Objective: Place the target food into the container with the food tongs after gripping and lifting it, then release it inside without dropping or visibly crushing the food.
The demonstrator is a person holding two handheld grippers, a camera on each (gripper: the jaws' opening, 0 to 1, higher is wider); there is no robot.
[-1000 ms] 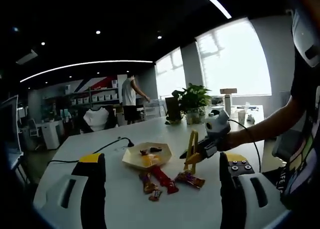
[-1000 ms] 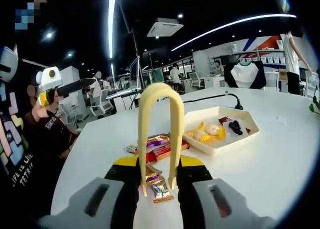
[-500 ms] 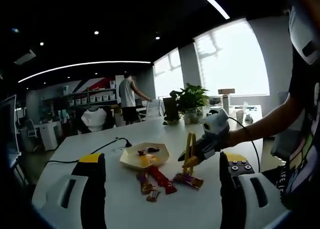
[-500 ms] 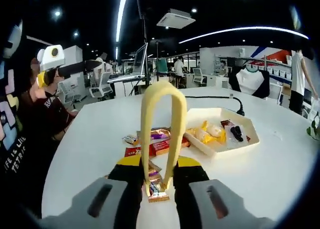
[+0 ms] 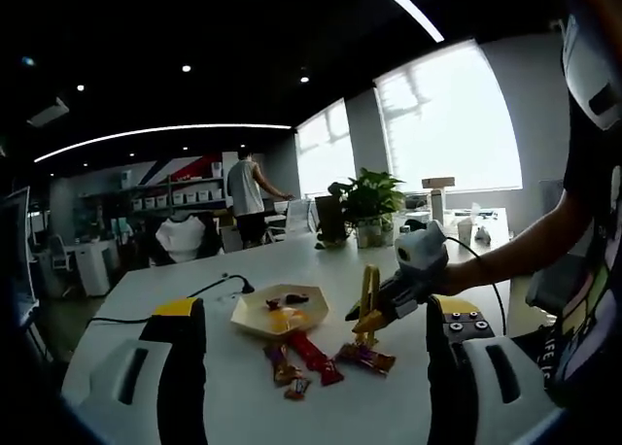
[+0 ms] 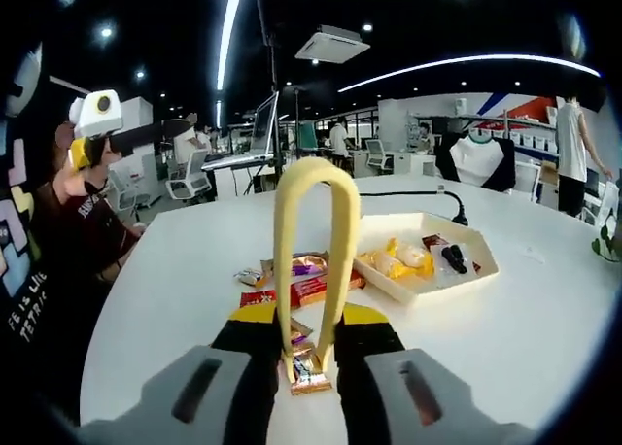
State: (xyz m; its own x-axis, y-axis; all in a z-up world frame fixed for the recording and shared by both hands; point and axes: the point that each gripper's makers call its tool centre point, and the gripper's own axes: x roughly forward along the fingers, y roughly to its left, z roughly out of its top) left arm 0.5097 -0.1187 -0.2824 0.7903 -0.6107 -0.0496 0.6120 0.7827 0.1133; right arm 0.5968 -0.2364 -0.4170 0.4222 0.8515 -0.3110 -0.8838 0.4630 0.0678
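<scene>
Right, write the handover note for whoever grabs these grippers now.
Right gripper: shut on the yellow food tongs, whose tips straddle a small wrapped candy on the white table; whether the candy is pinched yet is unclear.
Left gripper: open, holding nothing, hovering over the table.
Container: a shallow cream tray beyond the tongs, already holding yellow and dark pieces.
Other wrapped snacks lie loose on the table between the tongs and the tray.
Done: tongs positioned over the candy.
Left: grip gently, lift, carry to the tray, release inside.
</scene>
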